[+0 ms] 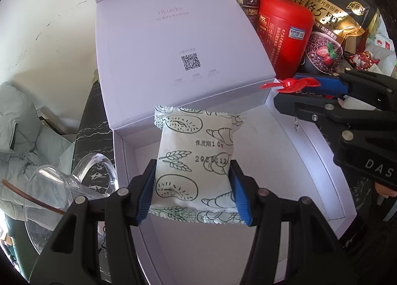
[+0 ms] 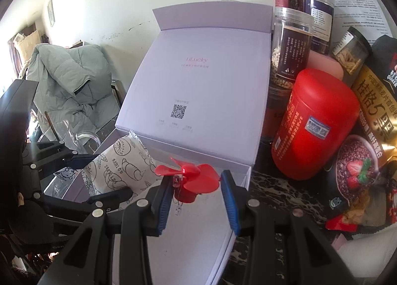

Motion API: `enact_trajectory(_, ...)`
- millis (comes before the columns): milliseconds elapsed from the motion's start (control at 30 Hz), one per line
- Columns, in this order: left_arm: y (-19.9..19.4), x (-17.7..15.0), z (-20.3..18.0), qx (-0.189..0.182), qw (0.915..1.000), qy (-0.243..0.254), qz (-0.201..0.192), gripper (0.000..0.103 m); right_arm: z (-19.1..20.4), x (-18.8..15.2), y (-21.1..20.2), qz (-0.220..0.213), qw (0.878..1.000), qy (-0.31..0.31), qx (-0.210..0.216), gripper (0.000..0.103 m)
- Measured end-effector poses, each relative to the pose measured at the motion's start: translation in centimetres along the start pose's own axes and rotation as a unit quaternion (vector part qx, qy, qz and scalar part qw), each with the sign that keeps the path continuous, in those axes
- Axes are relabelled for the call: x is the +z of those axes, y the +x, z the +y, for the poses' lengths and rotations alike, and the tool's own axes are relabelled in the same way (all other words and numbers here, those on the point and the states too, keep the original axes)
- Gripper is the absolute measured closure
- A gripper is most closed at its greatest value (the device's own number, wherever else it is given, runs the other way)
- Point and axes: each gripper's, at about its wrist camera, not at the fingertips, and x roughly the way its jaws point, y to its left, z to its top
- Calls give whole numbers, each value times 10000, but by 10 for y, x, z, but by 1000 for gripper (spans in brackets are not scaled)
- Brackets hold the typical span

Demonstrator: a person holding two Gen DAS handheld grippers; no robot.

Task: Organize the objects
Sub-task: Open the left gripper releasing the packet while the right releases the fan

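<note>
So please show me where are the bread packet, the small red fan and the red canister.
bread packet (image 1: 196, 161), left wrist view, on its printed front.
small red fan (image 2: 191, 171), right wrist view, on its hub.
red canister (image 2: 315, 121), right wrist view, on its side wall.
</note>
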Motion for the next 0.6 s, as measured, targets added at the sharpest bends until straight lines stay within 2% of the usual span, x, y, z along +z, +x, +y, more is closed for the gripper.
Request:
enact_trajectory(167, 14, 4, -1, 22, 9999, -17, 171, 49, -1, 0, 17, 222, 9997, -29, -52, 64)
enact_trajectory(500, 28, 5, 8, 18, 9992, -103, 375, 49, -4, 3, 31, 348, 9994, -18, -88, 64)
enact_trajectory(600, 24, 7, 8, 175, 9996, -87, 213, 49, -3, 2, 33, 401, 9991, -13, -130, 64)
